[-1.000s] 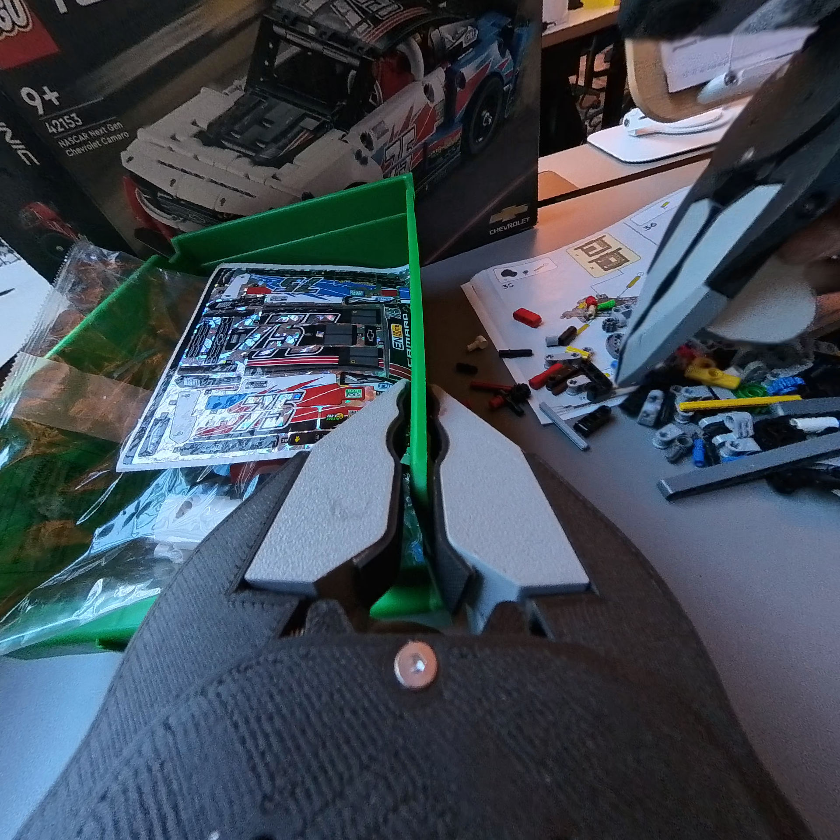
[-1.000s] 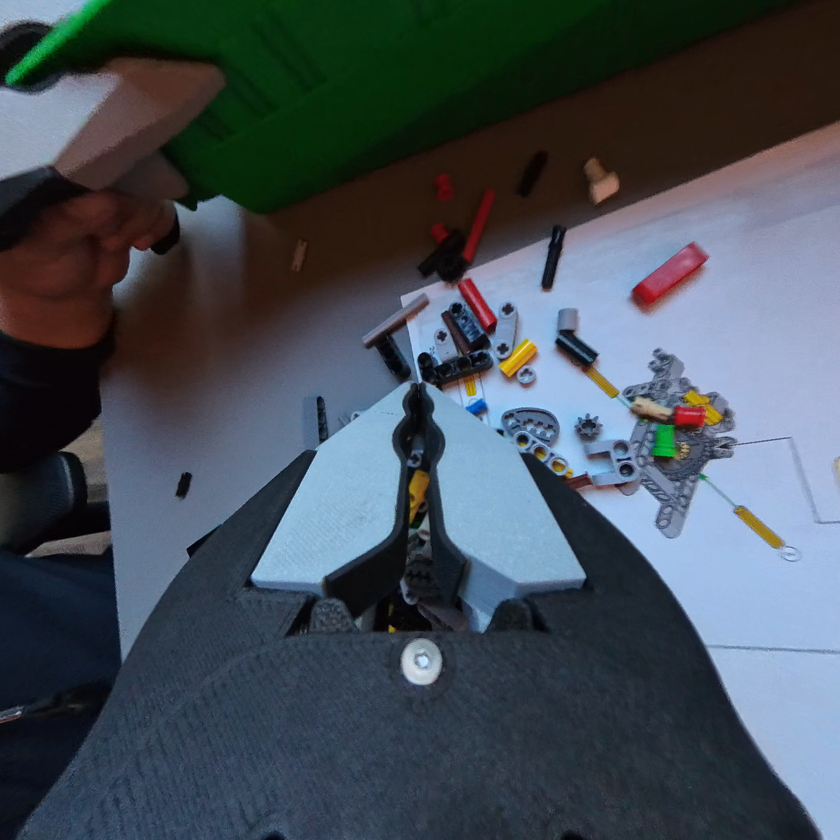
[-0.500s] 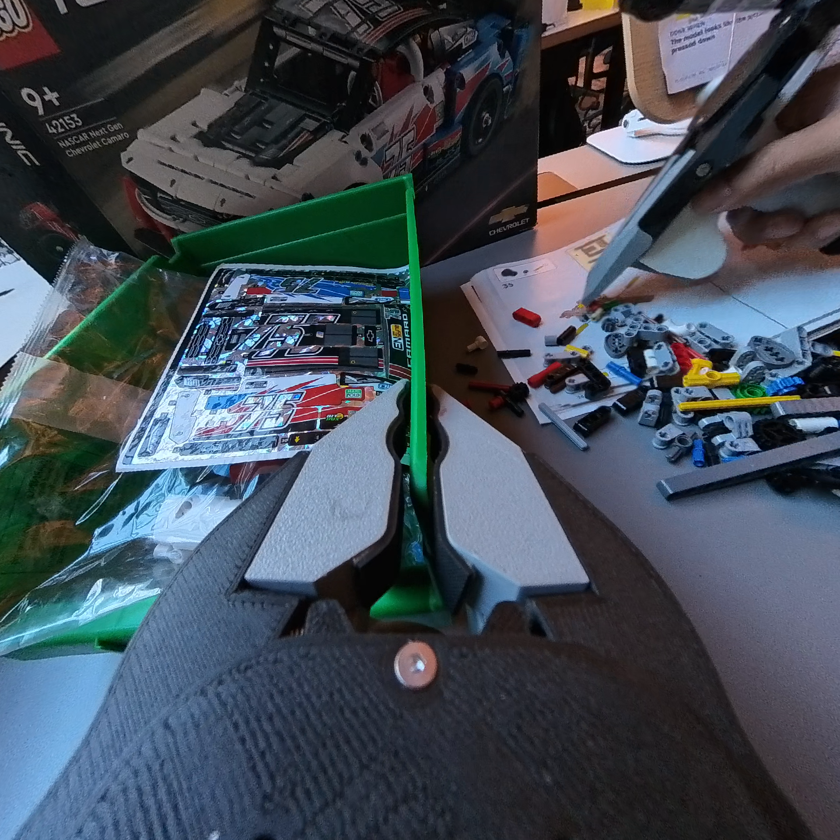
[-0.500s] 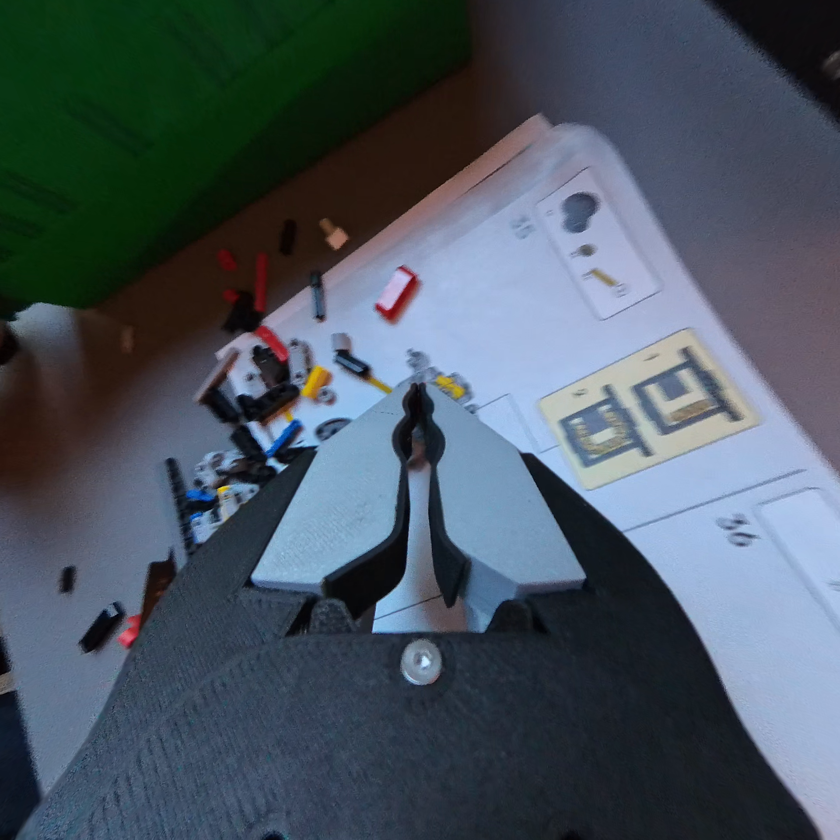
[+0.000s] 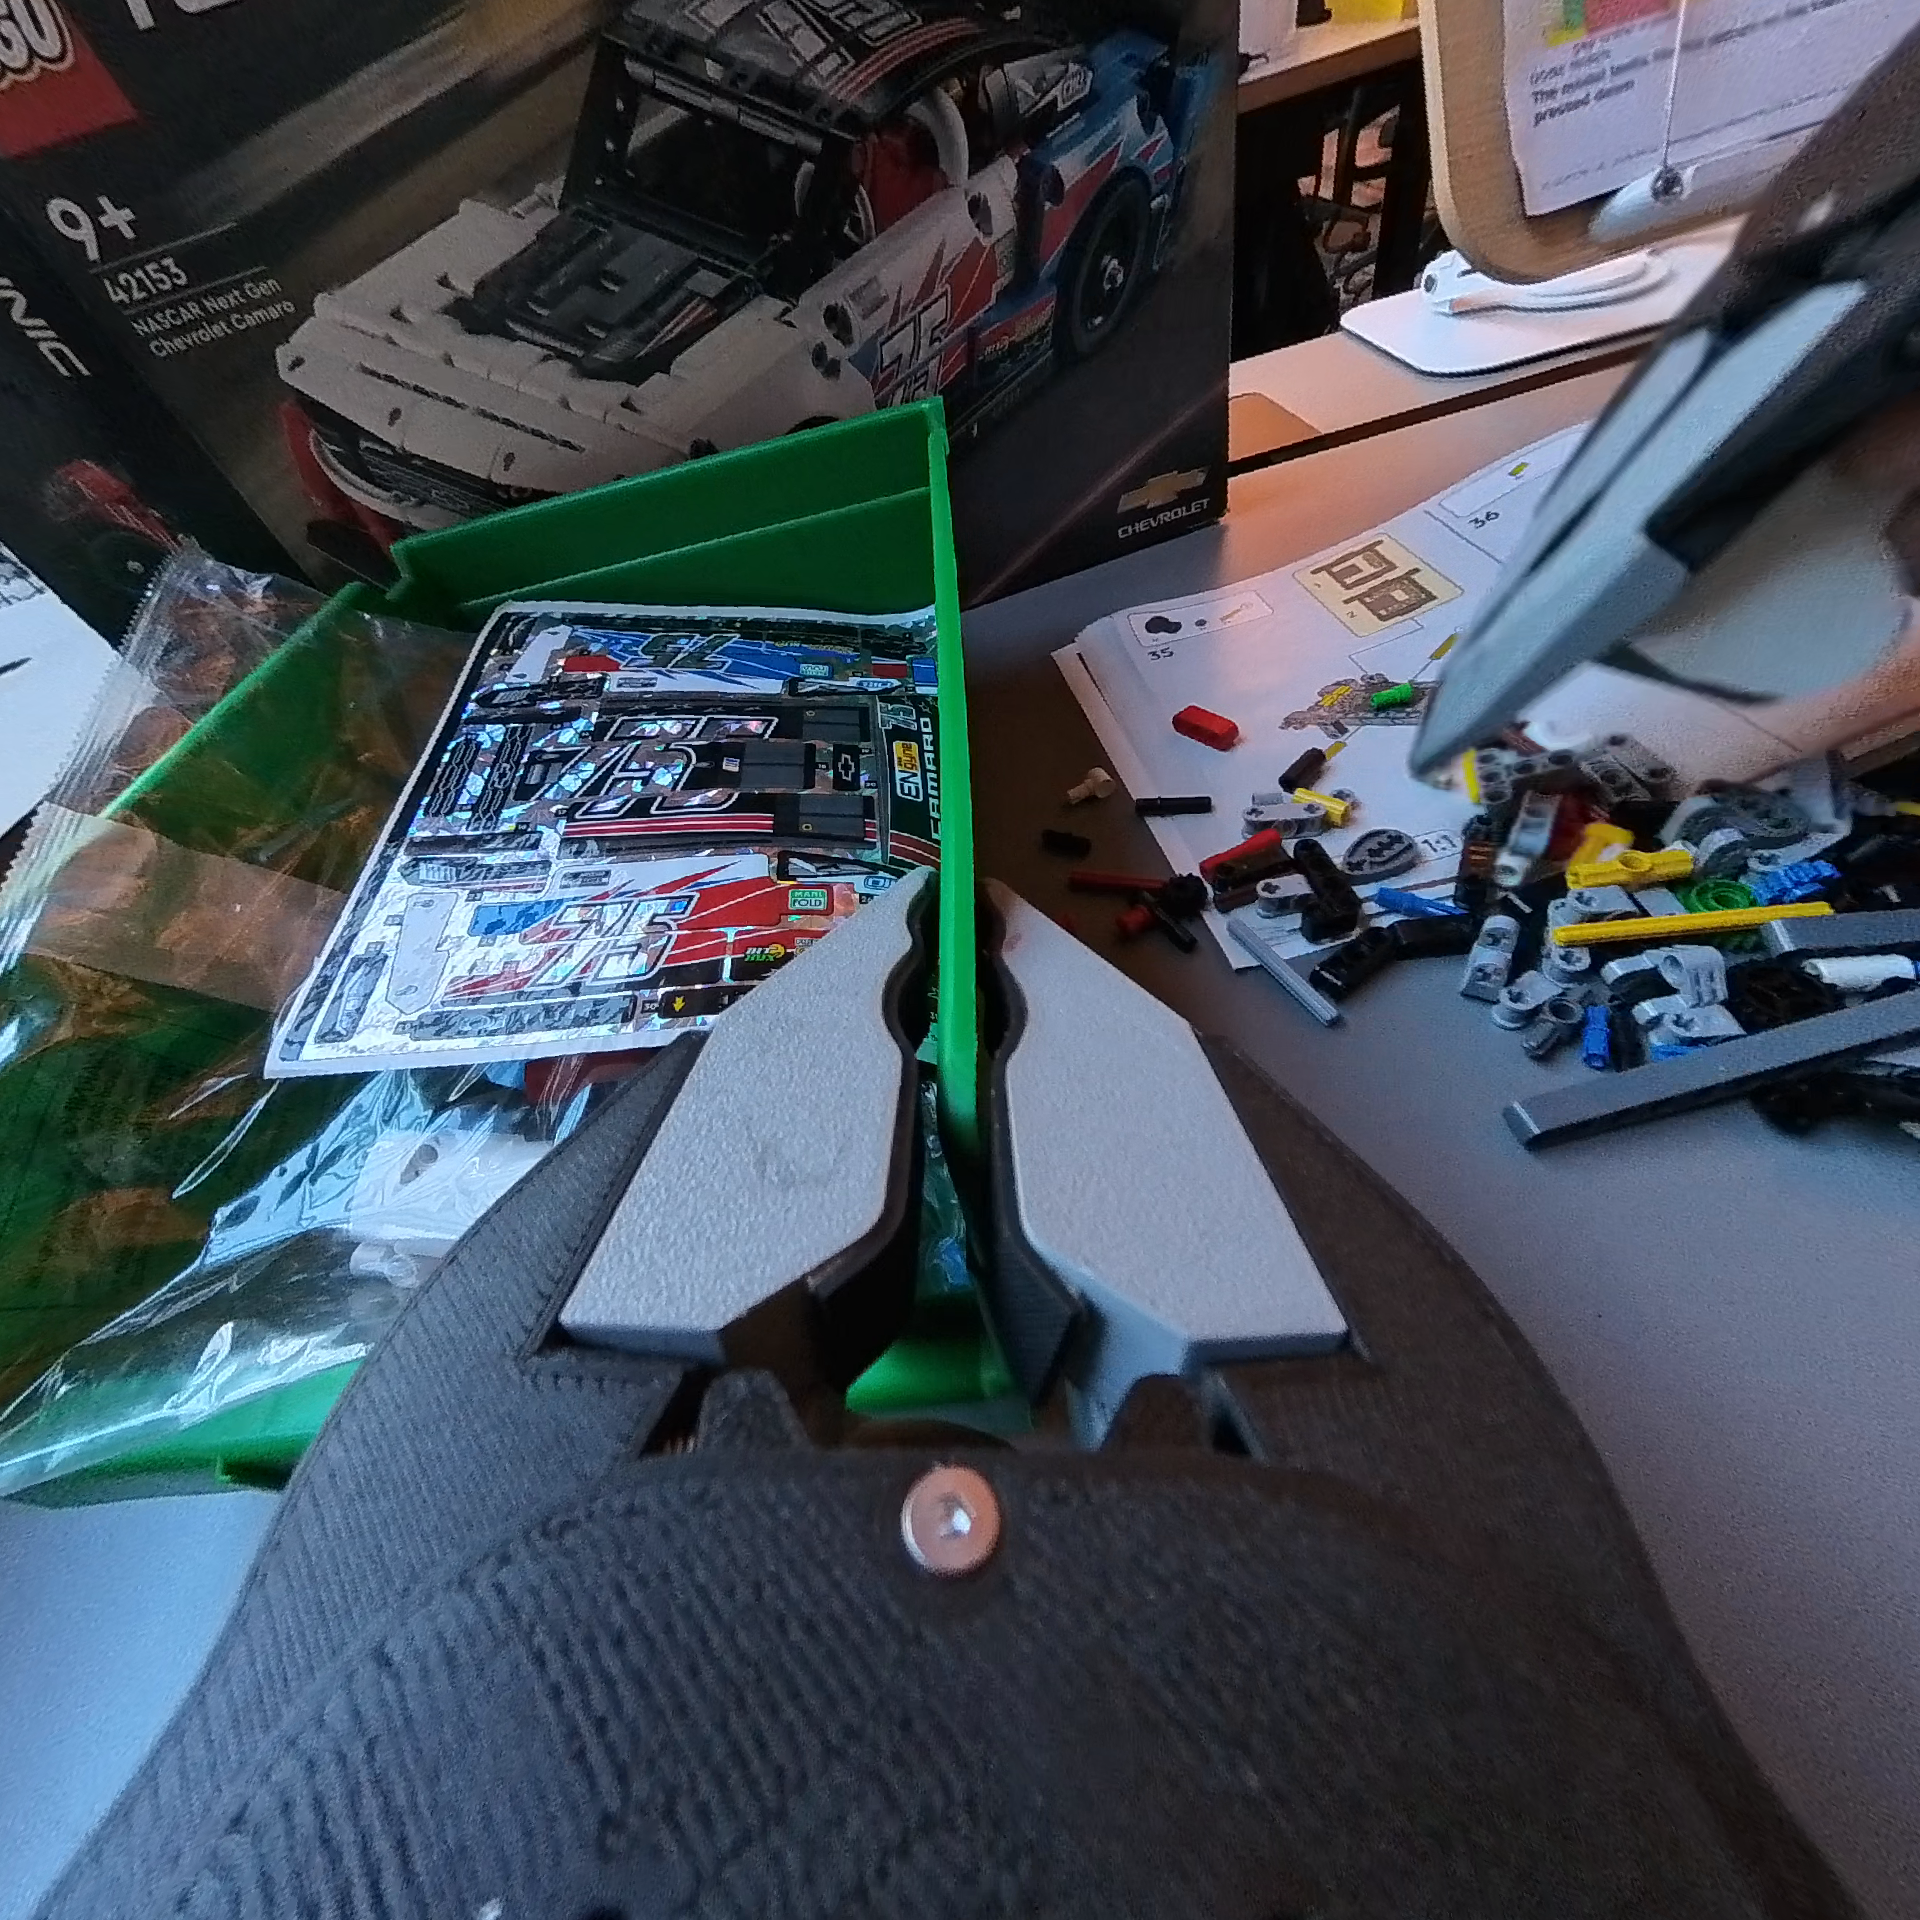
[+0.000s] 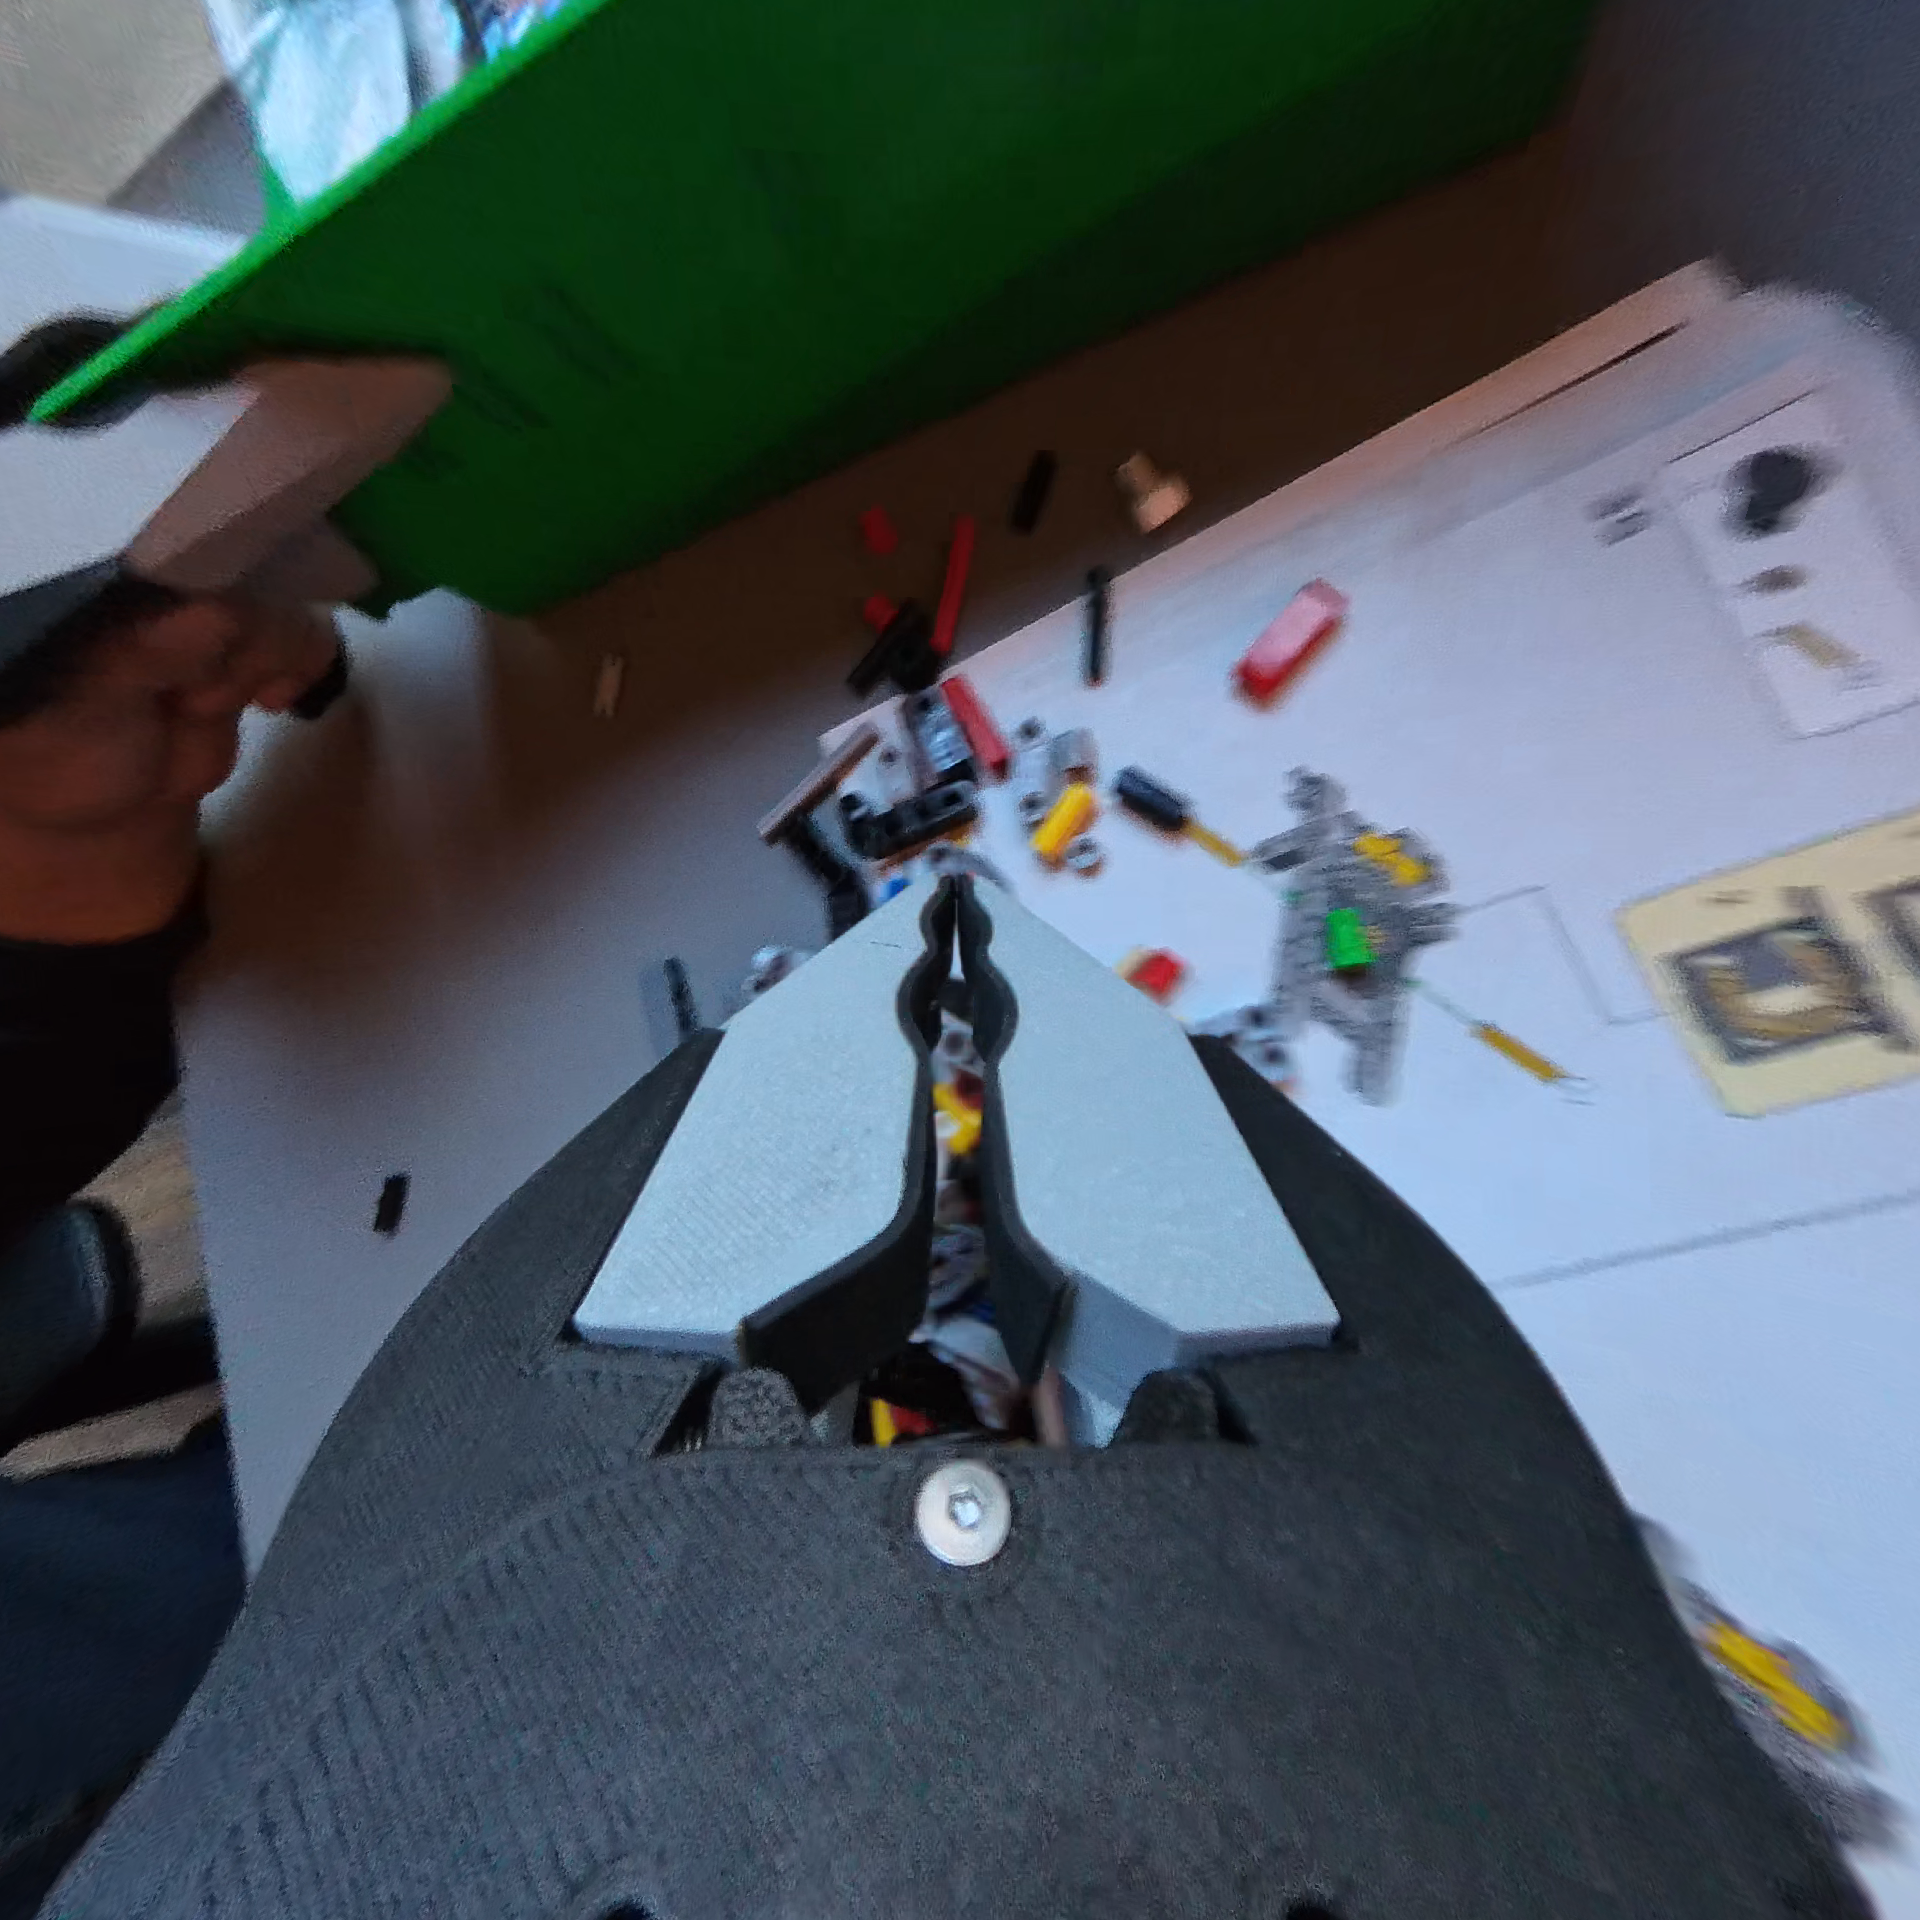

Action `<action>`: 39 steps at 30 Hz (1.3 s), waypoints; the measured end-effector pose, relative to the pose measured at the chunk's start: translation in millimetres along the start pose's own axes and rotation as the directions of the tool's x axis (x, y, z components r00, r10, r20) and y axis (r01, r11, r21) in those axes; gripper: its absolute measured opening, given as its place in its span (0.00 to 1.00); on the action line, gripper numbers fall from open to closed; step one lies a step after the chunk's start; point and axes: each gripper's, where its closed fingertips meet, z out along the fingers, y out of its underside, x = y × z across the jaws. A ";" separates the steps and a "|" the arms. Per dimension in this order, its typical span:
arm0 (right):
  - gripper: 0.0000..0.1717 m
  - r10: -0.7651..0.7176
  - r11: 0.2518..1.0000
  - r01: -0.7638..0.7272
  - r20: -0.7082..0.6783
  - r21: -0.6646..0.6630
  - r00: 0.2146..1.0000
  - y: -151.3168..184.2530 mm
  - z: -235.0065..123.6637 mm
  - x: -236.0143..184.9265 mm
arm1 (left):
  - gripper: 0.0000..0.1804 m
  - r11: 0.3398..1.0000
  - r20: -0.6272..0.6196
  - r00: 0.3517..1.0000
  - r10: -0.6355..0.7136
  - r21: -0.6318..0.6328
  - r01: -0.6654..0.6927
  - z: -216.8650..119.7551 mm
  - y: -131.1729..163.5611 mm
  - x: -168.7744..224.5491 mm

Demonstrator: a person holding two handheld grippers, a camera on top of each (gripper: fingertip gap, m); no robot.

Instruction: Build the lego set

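At the left of the tabletop (image 5: 1558,1403) lie clear plastic bags (image 5: 156,935), spilling into a green tray (image 5: 727,488) that stands before a large box printed with a race car (image 5: 623,208). Inside the tray, on top of the bags, rests a shiny sticker sheet (image 5: 623,831). The left claw (image 5: 958,904) is closed on the tray's right-hand wall, one grey finger inside the tray and the other outside, with both pads pressed against the thin green wall; in the right wrist view the same tray (image 6: 935,260) appears from its outer side, with a hand (image 6: 135,717) under its near corner. Just right of the tray a few loose pieces lie on the bare tabletop: a small cream peg (image 5: 1089,781), black pins and red rods. Beyond them an open instruction booklet (image 5: 1247,644) carries a red block (image 5: 1205,725) and a heap of grey, black, yellow and blue building pieces (image 5: 1662,914), which spreads toward the right edge beside a long grey bar (image 5: 1714,1081). The right claw (image 6: 954,894) hangs over this heap with its tips brought together and nothing between them, close above the black and grey pieces at the booklet's near corner.
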 end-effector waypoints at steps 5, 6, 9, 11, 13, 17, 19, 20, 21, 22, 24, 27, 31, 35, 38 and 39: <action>0.00 0.042 0.999 -0.037 -0.207 0.028 0.978 -14.0 -16.1 71.7 | 0.01 1.000 0.000 1.000 0.000 0.000 0.000 -0.1 0.0 0.0; 0.00 0.062 0.998 -0.058 -0.209 0.026 0.976 -11.9 -14.2 80.1 | 0.02 1.000 0.000 1.000 -0.001 0.000 0.001 -0.1 0.0 0.0; 0.00 0.116 0.993 -0.116 -0.157 0.009 0.981 -0.6 -4.8 82.9 | 0.01 1.000 -0.001 1.000 -0.001 0.001 0.001 -0.1 -0.1 -0.1; 0.00 0.133 0.991 -0.133 -0.092 0.010 0.987 5.6 0.0 70.6 | 0.01 1.000 -0.001 1.000 -0.001 0.001 0.001 -0.1 -0.1 -0.1; 0.00 0.148 0.989 -0.148 -0.045 0.006 0.988 11.5 1.7 57.4 | 0.02 1.000 -0.002 1.000 -0.002 0.001 0.002 -0.1 0.0 0.0; 0.00 0.144 0.989 -0.142 0.054 -0.035 0.988 26.0 7.0 21.8 | 0.02 1.000 -0.002 1.000 -0.002 0.000 0.002 -0.1 0.1 0.0; 0.00 0.130 0.990 -0.124 0.093 -0.067 0.987 33.4 9.8 2.9 | 0.02 1.000 -0.001 1.000 -0.002 0.000 0.002 -0.2 0.1 -0.1; 0.00 0.116 0.991 -0.107 0.106 -0.085 0.988 37.3 10.8 -5.9 | 0.02 1.000 -0.001 1.000 -0.002 0.001 0.002 -0.2 0.1 -0.1; 0.00 0.094 0.992 -0.083 0.107 -0.097 0.990 40.3 11.5 -12.6 | 0.02 1.000 -0.001 1.000 -0.002 0.001 0.002 -0.1 0.1 -0.1; 0.00 0.064 0.993 -0.054 0.095 -0.104 0.993 41.9 11.3 -16.3 | 0.02 1.000 -0.001 1.000 -0.002 0.001 0.002 -0.1 0.1 0.0; 0.00 0.007 0.996 -0.004 0.041 -0.093 0.999 38.8 7.0 -14.9 | 0.02 1.000 -0.001 1.000 -0.002 0.002 0.002 -0.1 0.1 -0.1; 0.00 0.000 1.000 -0.001 -0.041 -0.025 0.999 22.2 -9.5 2.4 | 0.02 1.000 -0.001 1.000 -0.002 0.003 0.002 -0.1 0.0 0.0; 0.01 0.071 0.997 -0.068 -0.204 0.019 0.976 16.5 -26.2 58.4 | 0.02 1.000 -0.001 1.000 -0.002 0.003 0.002 0.0 0.1 -0.1; 0.00 0.157 0.987 -0.159 -0.148 0.000 0.976 33.0 -15.5 59.8 | 0.02 1.000 -0.001 1.000 -0.002 0.004 0.002 0.0 0.0 0.0; 0.00 0.147 0.989 -0.148 -0.095 -0.007 0.985 40.2 -10.4 37.9 | 0.02 1.000 -0.002 1.000 -0.002 0.003 0.002 -0.1 0.0 -0.1; 0.00 0.143 0.989 -0.144 -0.068 -0.017 0.987 43.8 -7.6 27.1 | 0.02 1.000 -0.001 1.000 -0.002 0.003 0.002 -0.1 0.1 0.0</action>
